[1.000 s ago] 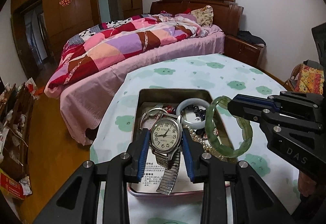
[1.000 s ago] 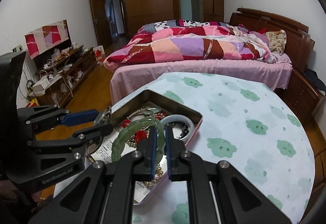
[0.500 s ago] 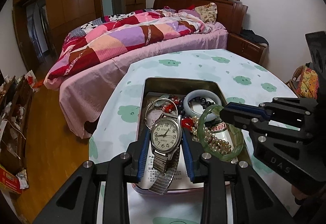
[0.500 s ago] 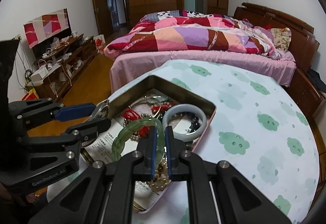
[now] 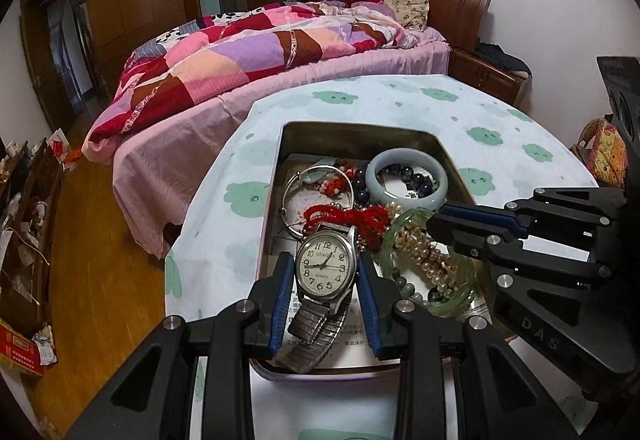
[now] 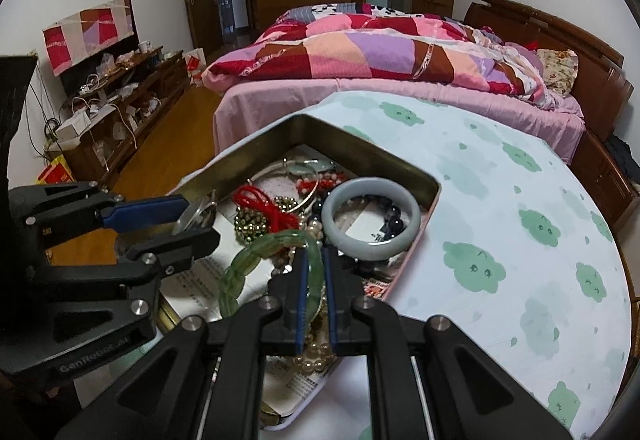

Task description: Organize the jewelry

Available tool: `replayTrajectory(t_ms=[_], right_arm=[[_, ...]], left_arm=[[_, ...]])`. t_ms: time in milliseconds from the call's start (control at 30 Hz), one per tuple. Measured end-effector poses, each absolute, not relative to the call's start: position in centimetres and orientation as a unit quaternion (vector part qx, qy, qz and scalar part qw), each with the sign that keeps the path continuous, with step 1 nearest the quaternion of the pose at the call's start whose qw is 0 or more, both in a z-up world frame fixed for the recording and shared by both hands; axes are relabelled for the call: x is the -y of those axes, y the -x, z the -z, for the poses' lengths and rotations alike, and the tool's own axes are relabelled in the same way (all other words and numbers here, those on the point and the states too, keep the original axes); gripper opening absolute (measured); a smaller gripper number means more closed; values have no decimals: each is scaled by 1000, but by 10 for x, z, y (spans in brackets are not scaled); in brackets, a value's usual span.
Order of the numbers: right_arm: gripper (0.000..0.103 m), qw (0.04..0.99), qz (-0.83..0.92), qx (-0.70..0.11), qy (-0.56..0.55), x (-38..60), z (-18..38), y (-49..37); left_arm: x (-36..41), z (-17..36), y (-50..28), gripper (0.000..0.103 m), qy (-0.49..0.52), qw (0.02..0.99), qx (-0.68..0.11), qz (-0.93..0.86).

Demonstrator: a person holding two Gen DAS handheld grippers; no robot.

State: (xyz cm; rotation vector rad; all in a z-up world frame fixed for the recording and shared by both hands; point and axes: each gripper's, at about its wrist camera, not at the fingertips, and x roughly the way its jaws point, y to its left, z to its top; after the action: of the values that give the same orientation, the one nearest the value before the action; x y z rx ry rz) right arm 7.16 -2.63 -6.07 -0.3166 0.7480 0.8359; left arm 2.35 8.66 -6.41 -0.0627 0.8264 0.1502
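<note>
A metal tin (image 5: 352, 129) (image 6: 360, 143) holds mixed jewelry on the round table. My left gripper (image 5: 326, 272) is shut on a silver wristwatch (image 5: 326, 266) with a cream dial, held low over the tin's near end; it shows in the right wrist view (image 6: 188, 217) too. My right gripper (image 6: 315, 264) is shut on the rim of a green jade bangle (image 6: 248, 264) (image 5: 400, 236), which lies low over a pearl strand (image 5: 428, 256). A pale grey bangle (image 5: 407, 177) (image 6: 370, 215), a red cord (image 5: 348, 217) and a thin silver bangle (image 5: 316, 195) lie inside.
The table wears a white cloth with green prints (image 6: 520, 224). A bed with a patchwork quilt (image 5: 248, 51) stands just behind it. A cluttered low cabinet (image 6: 108, 107) lines the left wall. Printed paper (image 6: 200, 276) lines the tin's floor.
Both grippers have moved down and forward over the tin. The green bangle has dropped from above the tin's edge to lie on the pearls inside. The watch stays gripped.
</note>
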Motion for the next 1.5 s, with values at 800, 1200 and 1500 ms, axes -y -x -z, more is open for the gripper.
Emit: replayTrajectory(t_ms=[800, 1200, 1500], right_arm=[[14, 835, -392, -357, 148, 29, 62, -75], [54, 865, -377, -316, 101, 58, 25, -77], [59, 881, -363, -293, 75, 75, 6, -78]], left_arm=[[-86, 62, -23, 33, 29, 911, -404, -75], [-91, 10, -2, 74, 20, 935, -339, -106], [-94, -2, 2, 74, 21, 938, -326, -116]])
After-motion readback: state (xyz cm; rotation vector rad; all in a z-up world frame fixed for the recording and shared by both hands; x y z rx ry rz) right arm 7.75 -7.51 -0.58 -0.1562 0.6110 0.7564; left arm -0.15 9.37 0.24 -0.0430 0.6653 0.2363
